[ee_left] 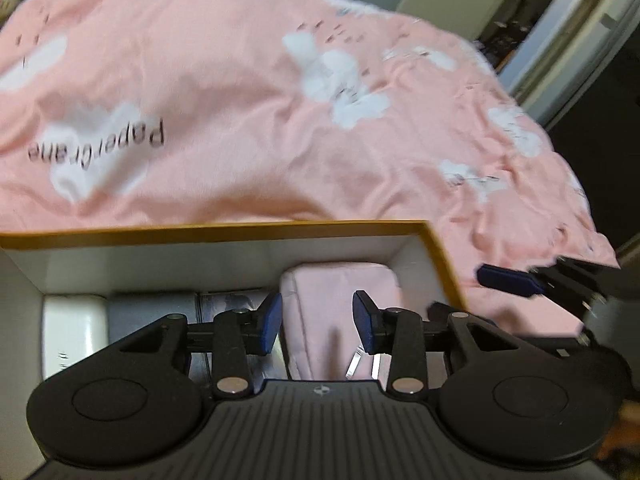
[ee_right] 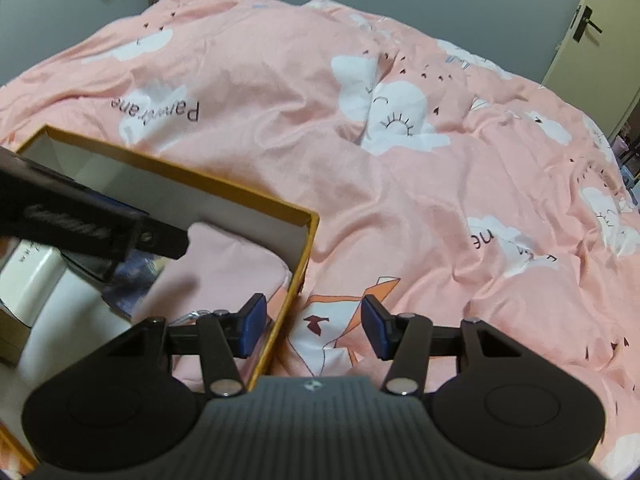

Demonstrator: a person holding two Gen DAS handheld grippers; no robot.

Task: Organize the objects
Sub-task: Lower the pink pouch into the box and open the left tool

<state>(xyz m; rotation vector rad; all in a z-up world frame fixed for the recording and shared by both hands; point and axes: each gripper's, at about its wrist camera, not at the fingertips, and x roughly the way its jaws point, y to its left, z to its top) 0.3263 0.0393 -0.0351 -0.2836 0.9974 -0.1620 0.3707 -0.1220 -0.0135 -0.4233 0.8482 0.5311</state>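
Hovering over the box (ee_left: 240, 230), your left gripper (ee_left: 316, 322) gapes empty above the pink pouch (ee_left: 340, 292), lying lengthwise ahead; your right gripper (ee_right: 314, 326), wide and empty, straddles the box's right wall.

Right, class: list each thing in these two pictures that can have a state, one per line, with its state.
Box: open, no lid on, resting on the bed.
Pink pouch: lying inside the box, at its right end.
White item: inside the box, at its left end.
Left gripper: open, over the pouch, holding nothing.
Right gripper: open, straddling the box's wall, empty.
Bedspread: spread out, wrinkled.
Door: shut.
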